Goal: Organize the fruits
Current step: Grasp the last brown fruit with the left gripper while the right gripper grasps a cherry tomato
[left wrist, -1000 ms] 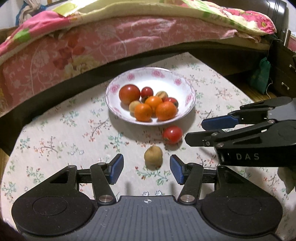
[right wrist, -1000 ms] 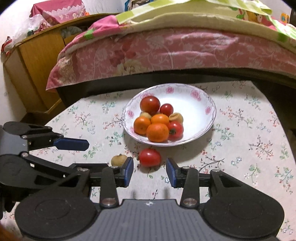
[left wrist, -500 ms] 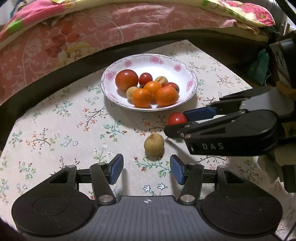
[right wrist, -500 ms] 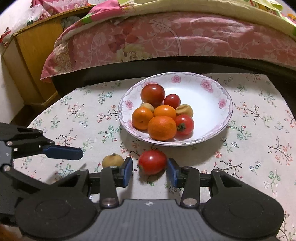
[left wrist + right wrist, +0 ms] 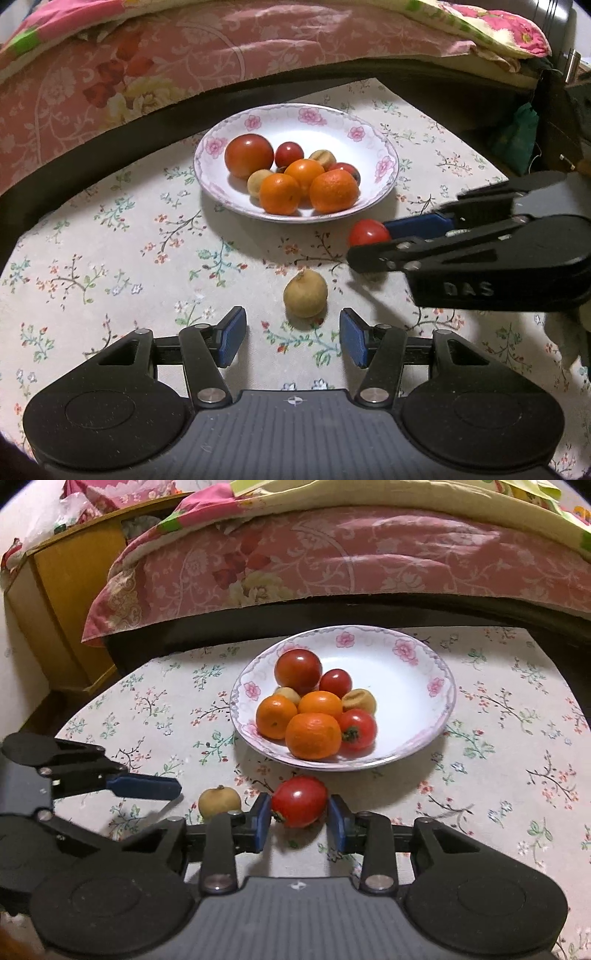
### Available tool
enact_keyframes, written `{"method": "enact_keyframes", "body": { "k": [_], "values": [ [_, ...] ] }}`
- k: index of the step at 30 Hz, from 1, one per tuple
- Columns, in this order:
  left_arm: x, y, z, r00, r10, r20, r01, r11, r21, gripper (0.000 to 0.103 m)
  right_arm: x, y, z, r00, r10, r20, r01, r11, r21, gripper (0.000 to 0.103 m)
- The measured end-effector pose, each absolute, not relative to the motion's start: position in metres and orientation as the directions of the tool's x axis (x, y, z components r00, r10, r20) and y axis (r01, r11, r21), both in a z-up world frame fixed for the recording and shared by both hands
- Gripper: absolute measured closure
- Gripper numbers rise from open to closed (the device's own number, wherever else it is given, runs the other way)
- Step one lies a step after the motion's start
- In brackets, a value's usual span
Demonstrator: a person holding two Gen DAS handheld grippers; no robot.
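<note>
Closing in since a moment ago, the right tool (image 5: 299, 818) now has its blue pads on either side of the loose red tomato (image 5: 300, 800), where before it only lined up short of it. Its jaws look drawn in to the tomato's sides, touching or very nearly so; from the left wrist view the tomato (image 5: 369, 232) sits between the two fingers, on the cloth just in front of the plate (image 5: 384, 173). I judge the grip is about made, so the lift into the plate should come next.

The left tool (image 5: 293, 338) hangs wide open and holds nothing. The small tan fruit (image 5: 305, 293) lies on the floral worktop (image 5: 110, 258) just ahead of its open jaws, untouched, a little nearer to them than it was.

The plate already holds oranges, tomatoes and tan fruits in a heap. Two pieces remain outside it, so the sorting seems close to finished.
</note>
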State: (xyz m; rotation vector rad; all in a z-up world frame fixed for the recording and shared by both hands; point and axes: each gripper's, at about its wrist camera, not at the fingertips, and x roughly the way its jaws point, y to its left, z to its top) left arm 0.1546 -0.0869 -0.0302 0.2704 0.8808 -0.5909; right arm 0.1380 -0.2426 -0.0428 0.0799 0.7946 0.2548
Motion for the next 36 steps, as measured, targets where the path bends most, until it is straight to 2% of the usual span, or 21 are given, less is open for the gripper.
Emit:
{"method": "enact_keyframes", "body": {
  "k": [9,10,12,17,25,36],
  "values": [
    [0.158,-0.1,-0.038,0.506,-0.377,-0.776,0.594,0.805,-0.004,0.044,0.12,-0.254,-0.037,0.64,0.257,-0.725,-0.165,0.967,0.197,0.071],
    [0.158,-0.101,-0.037,0.511,-0.376,-0.773,0.593,0.805,0.0,0.046,0.119,-0.253,-0.036,0.639,0.255,-0.725,-0.165,0.967,0.194,0.071],
    [0.158,-0.101,-0.037,0.519,-0.376,-0.768,0.59,0.807,0.004,0.059,0.116,-0.253,-0.033,0.638,0.25,-0.728,-0.164,0.968,0.188,0.071],
    [0.155,-0.101,-0.036,0.519,-0.373,-0.769,0.591,0.807,0.007,0.068,0.108,-0.255,-0.031,0.629,0.246,-0.738,-0.155,0.969,0.191,0.071],
    [0.134,-0.092,-0.032,0.502,-0.359,-0.787,0.603,0.797,0.021,0.069,0.086,-0.251,-0.03,0.604,0.265,-0.752,-0.16,0.964,0.212,0.071],
    [0.104,-0.077,-0.031,0.477,-0.339,-0.811,0.57,0.822,-0.008,0.068,0.062,-0.234,-0.04,0.581,0.244,-0.777,-0.195,0.968,0.159,0.071]
  ]
}}
